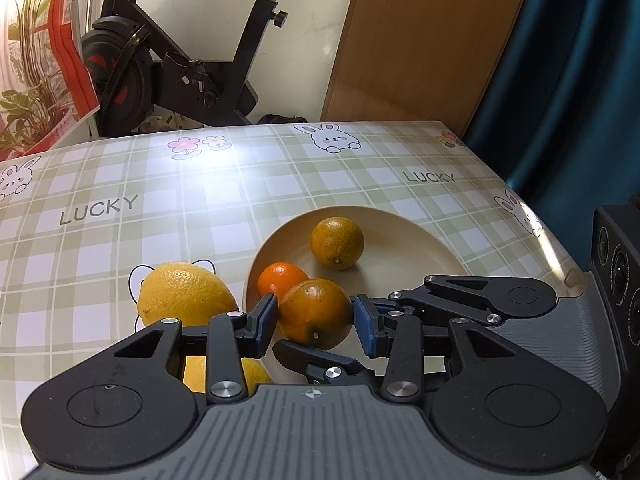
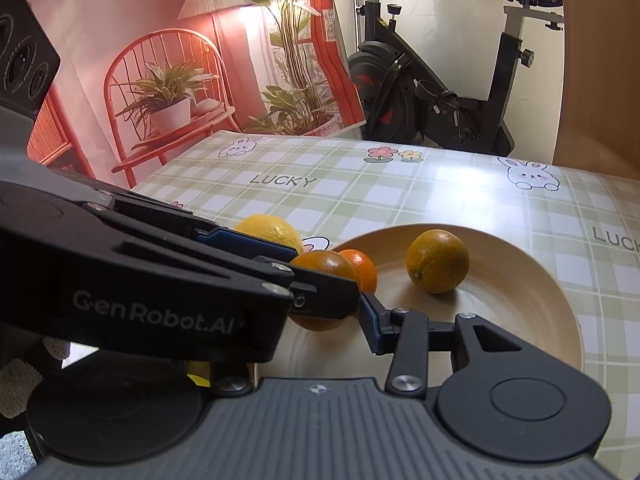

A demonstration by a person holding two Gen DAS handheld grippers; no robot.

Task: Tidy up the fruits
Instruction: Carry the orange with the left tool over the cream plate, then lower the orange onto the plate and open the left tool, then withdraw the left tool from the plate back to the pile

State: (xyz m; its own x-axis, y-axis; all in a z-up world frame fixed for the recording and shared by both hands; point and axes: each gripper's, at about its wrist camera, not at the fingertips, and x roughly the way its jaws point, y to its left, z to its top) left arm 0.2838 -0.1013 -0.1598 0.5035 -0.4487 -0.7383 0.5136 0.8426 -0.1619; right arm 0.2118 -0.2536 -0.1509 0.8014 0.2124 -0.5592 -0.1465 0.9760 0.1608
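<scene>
From my left wrist camera, the beige plate (image 1: 404, 232) holds two oranges and one tangerine (image 1: 280, 278); my left gripper (image 1: 316, 316) clamps the nearer orange (image 1: 314, 314), two lemons lying beside the plate. From my right wrist camera, the right gripper (image 2: 352, 304) also seems closed on that orange (image 2: 324, 264), its left finger hidden.

Fruits are five in all. There are two oranges: one orange (image 1: 316, 314) in front and a second one (image 1: 337, 242) further back. There is one mandarin (image 1: 280, 278), which is smaller. There are two lemons: one lemon (image 1: 184, 294) shows whole, and of the other (image 1: 252, 372) only a yellow part shows, so this one is less sure. There is one plate (image 1: 400, 216) and one counter (image 1: 120, 248). There are two grippers, the left gripper (image 1: 316, 320) and the right gripper (image 2: 328, 316). Behind the counter are one exercise bike (image 1: 160, 60), one curtain (image 1: 560, 80) and one poster (image 2: 160, 80).
</scene>
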